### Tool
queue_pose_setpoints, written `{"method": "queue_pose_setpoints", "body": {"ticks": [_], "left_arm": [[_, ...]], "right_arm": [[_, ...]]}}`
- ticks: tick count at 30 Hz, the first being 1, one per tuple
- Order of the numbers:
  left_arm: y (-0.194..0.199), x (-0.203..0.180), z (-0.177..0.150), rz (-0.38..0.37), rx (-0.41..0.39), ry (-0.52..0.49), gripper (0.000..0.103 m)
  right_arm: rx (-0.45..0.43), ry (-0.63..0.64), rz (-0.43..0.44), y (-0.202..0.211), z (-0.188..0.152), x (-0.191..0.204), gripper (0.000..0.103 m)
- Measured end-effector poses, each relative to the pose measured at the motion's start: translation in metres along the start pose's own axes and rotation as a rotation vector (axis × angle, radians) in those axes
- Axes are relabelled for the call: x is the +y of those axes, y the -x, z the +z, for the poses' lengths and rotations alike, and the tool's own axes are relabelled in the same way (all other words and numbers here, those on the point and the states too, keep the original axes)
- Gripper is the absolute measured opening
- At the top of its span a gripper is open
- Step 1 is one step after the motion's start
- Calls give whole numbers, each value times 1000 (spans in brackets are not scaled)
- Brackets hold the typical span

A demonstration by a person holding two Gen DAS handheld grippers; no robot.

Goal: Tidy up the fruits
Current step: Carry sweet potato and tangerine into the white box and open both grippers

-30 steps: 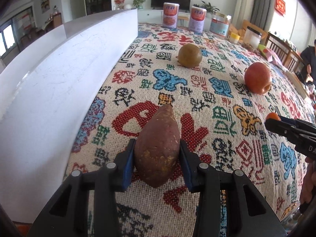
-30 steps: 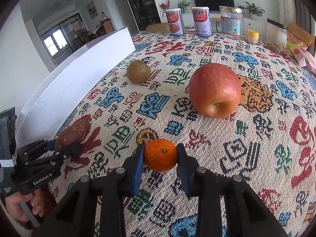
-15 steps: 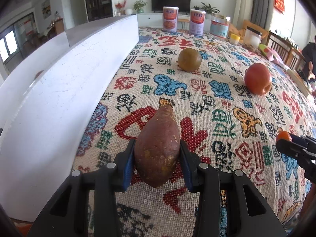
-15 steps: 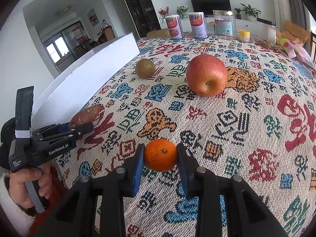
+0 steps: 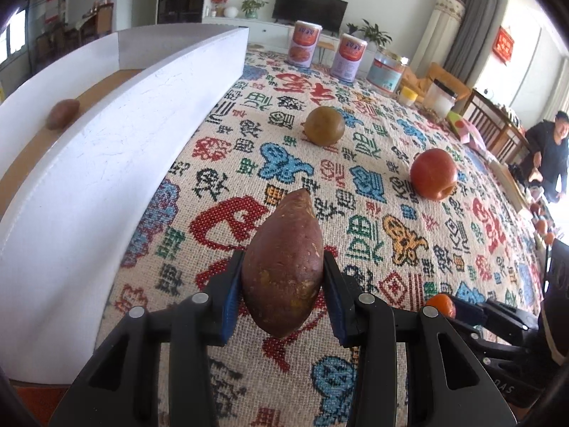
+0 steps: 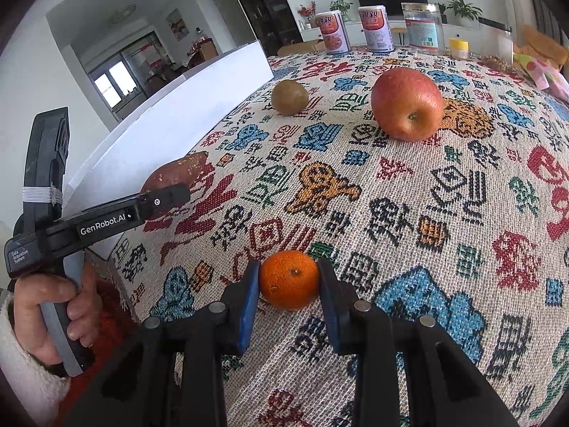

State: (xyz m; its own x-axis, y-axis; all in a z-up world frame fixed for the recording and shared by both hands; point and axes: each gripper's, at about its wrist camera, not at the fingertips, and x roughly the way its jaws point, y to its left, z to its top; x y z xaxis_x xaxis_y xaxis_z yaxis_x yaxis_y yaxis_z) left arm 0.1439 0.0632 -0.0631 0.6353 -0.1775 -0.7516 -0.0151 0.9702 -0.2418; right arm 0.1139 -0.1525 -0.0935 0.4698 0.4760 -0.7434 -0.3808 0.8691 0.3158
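My left gripper [image 5: 282, 284] is shut on a reddish-brown sweet potato [image 5: 284, 267] and holds it above the patterned tablecloth, beside the white box [image 5: 106, 163]. It also shows in the right wrist view [image 6: 174, 178]. My right gripper [image 6: 288, 286] is shut on a small orange [image 6: 288, 279], held above the cloth near the table's front edge; the orange also shows in the left wrist view [image 5: 441, 304]. A red apple [image 6: 407, 103] and a brown-green round fruit [image 6: 289, 96] lie on the cloth farther back. Another sweet potato [image 5: 63, 114] lies inside the box.
Two red cans [image 5: 304, 48], a clear jar [image 5: 386, 71] and small containers stand at the table's far edge. The white box wall runs along the left side. A person [image 5: 549, 156] sits at the far right, beyond chairs.
Both grippers have risen and drawn back toward the front edge with their fruit. The inside of the box with a sweet potato has come into the left view.
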Motion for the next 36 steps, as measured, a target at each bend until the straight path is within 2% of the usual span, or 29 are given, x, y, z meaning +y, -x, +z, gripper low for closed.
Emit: {"method": "queue_pose_setpoints", "body": {"ticks": [3,6,8,10,14,17,20,22,23,24,25,27,29,32,36], "left_arm": [[34,16,17,-79,-54,76,42],[66,51,47,-68,-113,161,42],[77,82,70,-16,-119,205,42],[79,114,91,74,-102,235,42],[64,170,112,233,-35,282,42],[46,194,111,292,15,291,43],[35,205,103,315,34,299,42],[40,209,101,297,16,317,49],[44,208,101,296,-6,318,68],[49,208,101,311,-28,314,85],[54,207,100,327,-51,306,86],[64,203,97,321,-82,291,86],[76,199,92,307,-110,295,86],[97,175,86,266,-158,282,86],[119,116,76,175,-187,159,86]], "right_arm": [[13,32,22,-3,11,14,33],[11,88,69,-6,35,38,33],[10,141,117,-8,59,65,33],[3,221,164,-11,85,100,33],[16,372,240,-32,135,175,33],[37,448,260,-56,158,220,33],[70,466,246,-86,165,246,33],[90,472,208,-105,168,255,33],[95,469,187,-112,169,258,33],[108,461,174,-119,170,259,36],[116,444,170,-123,173,257,39],[102,397,169,-120,179,250,67],[58,361,199,-102,181,240,77],[7,356,183,-73,180,225,80],[-36,357,148,-33,149,177,99]]}}
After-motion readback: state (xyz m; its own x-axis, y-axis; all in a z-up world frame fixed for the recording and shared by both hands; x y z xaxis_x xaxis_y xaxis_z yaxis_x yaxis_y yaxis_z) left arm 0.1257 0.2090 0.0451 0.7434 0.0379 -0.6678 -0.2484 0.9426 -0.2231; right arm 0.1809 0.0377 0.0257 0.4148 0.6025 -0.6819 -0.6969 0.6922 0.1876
